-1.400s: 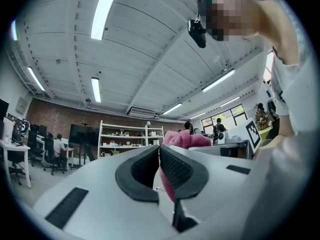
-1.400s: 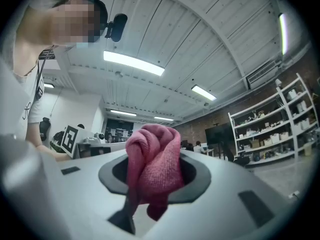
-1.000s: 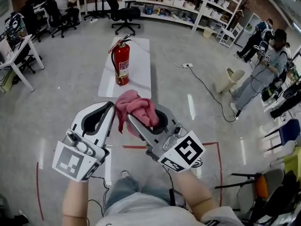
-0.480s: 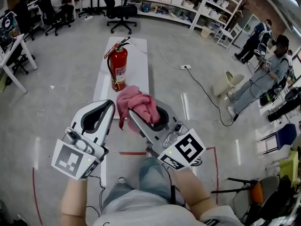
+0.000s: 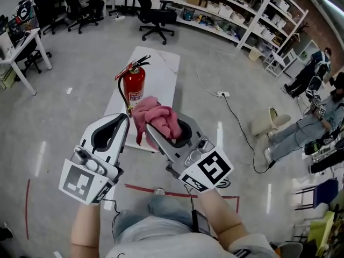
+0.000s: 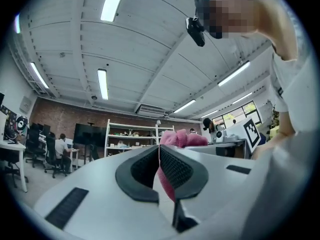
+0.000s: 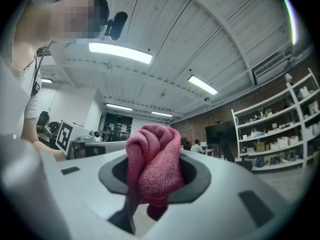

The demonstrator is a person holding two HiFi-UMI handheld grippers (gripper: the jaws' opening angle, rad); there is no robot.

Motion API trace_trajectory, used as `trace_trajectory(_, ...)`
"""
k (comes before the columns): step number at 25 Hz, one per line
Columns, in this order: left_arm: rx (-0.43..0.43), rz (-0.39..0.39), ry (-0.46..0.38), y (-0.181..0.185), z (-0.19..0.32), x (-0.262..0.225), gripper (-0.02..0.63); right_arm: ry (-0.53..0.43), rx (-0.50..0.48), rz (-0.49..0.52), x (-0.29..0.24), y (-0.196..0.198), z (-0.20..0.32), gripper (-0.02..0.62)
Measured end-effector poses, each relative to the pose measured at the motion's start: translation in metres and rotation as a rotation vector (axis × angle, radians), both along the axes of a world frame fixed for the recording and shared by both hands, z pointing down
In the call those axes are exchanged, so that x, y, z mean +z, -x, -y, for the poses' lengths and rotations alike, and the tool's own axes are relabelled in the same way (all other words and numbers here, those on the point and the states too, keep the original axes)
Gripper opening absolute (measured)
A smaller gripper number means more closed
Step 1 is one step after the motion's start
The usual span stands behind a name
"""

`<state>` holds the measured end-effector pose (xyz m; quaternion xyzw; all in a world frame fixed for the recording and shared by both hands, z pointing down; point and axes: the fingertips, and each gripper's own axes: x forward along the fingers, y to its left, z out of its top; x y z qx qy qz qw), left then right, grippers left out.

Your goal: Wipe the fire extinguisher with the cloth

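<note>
A red fire extinguisher (image 5: 134, 87) stands upright on a white mat (image 5: 164, 71) on the floor, ahead of both grippers. My right gripper (image 5: 161, 127) is shut on a bunched pink cloth (image 5: 156, 117), held up in the air short of the extinguisher. In the right gripper view the cloth (image 7: 152, 169) bulges out between the pads. My left gripper (image 5: 119, 127) is beside it on the left, shut with nothing held. In the left gripper view the jaws (image 6: 159, 159) meet in a thin line, and the cloth (image 6: 182, 138) shows behind them.
Concrete floor all round. A black office chair (image 5: 156, 18) and white shelving (image 5: 226, 9) stand beyond the mat. A white table (image 5: 21, 50) is at the far left. A cable (image 5: 236, 120) runs over the floor to the right, where people (image 5: 309, 122) sit. Red tape (image 5: 161, 190) marks the floor by my feet.
The view has moved forward: the extinguisher and mat now lie closer to the grippers. Both grippers keep their pose, and the right one still holds the cloth.
</note>
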<state>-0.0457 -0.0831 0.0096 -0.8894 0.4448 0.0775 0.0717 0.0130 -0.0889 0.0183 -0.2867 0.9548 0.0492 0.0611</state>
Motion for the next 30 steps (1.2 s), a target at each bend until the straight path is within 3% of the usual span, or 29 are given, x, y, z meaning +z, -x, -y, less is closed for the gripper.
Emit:
trace_trajectory(7, -0.093, 0.013, 0.012, -0.037, 0.053, 0.028, 0.014, 0.010, -0.063, -0.017, 0.032, -0.042, 0.066, 0.149)
trace_trajectory(17, -0.099, 0.034, 0.057, -0.023, 0.134, 0.071, 0.014, -0.002, -0.038, -0.046, 0.080, -0.024, 0.161, 0.149)
trace_trajectory(22, -0.081, 0.062, 0.049, 0.007, 0.183, 0.123, 0.014, -0.027, 0.000, -0.062, 0.133, 0.009, 0.224, 0.149)
trace_trajectory(26, -0.033, 0.087, 0.068, 0.004, 0.206, 0.183, 0.014, -0.069, 0.036, -0.074, 0.182, 0.015, 0.264, 0.149)
trace_trajectory(30, 0.005, 0.109, 0.032, 0.007, 0.229, 0.261, 0.014, -0.144, 0.044, -0.106, 0.245, 0.036, 0.296, 0.149)
